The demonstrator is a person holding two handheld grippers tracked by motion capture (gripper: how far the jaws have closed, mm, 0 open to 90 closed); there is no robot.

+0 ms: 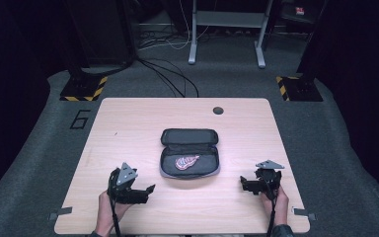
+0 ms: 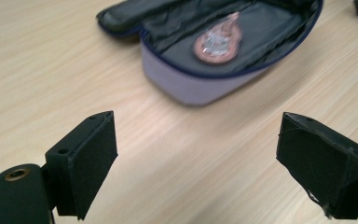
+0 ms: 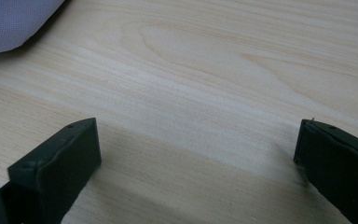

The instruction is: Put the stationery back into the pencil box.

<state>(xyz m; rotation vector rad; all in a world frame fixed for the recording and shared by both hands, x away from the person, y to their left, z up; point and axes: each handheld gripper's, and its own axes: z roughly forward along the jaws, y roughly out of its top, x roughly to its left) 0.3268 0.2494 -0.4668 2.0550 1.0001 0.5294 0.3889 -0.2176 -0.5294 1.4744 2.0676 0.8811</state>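
An open zip case (image 1: 189, 152) lies at the middle of the wooden table (image 1: 128, 123), its lid folded back away from me. Its outside is pale lilac and its lining black (image 2: 186, 88). A small pink and silver packet (image 1: 186, 161) rests inside the near half (image 2: 218, 41). My left gripper (image 1: 148, 190) stands open near the front left, jaws wide apart over bare wood, pointing toward the case (image 2: 198, 154). On the front right my right gripper (image 1: 244, 183) is open too, with nothing between its jaws (image 3: 198, 154). A corner of the case (image 3: 14, 21) lies ahead of it.
A round dark cable hole (image 1: 218, 110) sits near the table's far edge. Beyond the table are cables (image 1: 170, 74) on grey carpet, a white frame (image 1: 227, 29) and two black stands with yellow striped bases (image 1: 84, 88) (image 1: 298, 86). Bare wood surrounds the case.
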